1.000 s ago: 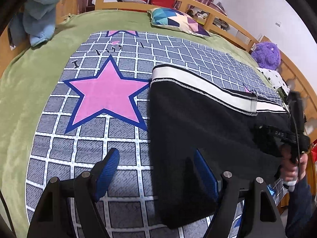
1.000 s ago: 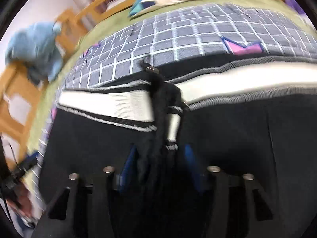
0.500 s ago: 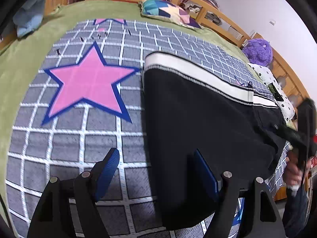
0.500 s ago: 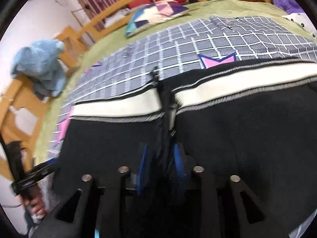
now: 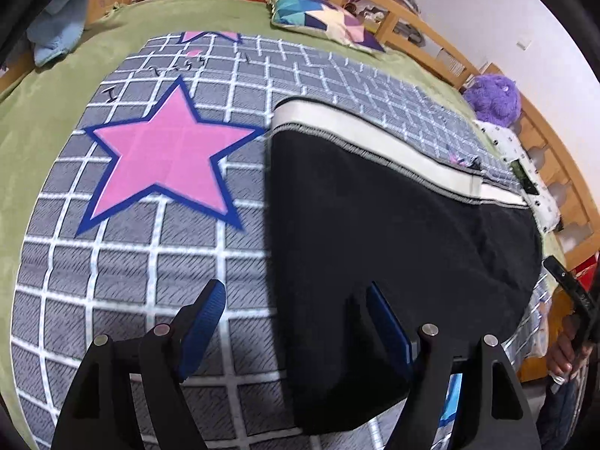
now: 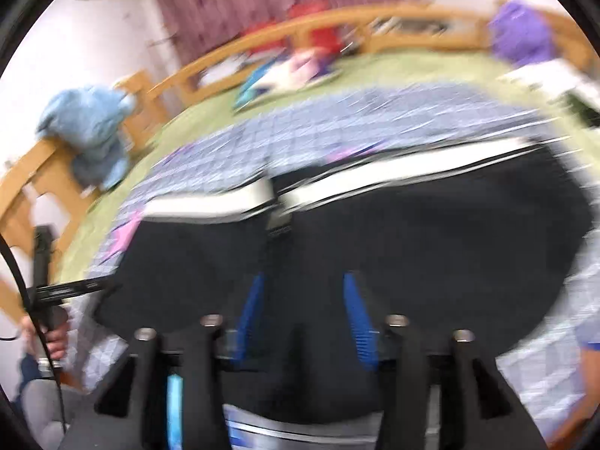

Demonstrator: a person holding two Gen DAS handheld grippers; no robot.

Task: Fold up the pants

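Left wrist view. Your left gripper point(image 5: 296, 315) hovers with its blue-padded jaws wide and nothing clamped; one pad hangs over the grey grid-patterned blanket with the pink star point(image 5: 165, 157), the other over the near edge of the black pants with a cream waistband point(image 5: 393, 232). The pants lie flat on that blanket, waistband away from you, one side already doubled over so the garment reads as a compact dark block. Your right hand point(image 5: 562, 352) shows at the frame's far right edge, beyond the pants.

Right wrist view (blurred). Your right gripper point(image 6: 303, 311) has just been opening its jaws; they stand apart above the pants point(image 6: 412, 247), and no cloth sits pinched between the pads point(image 6: 251, 311). The waistband's split lies just ahead of the fingertips.

Step in hand, as judged: a release after laying one fold. The next move likely calls for both grippers to take the near edge and carry it toward the waistband, keeping the layers square.
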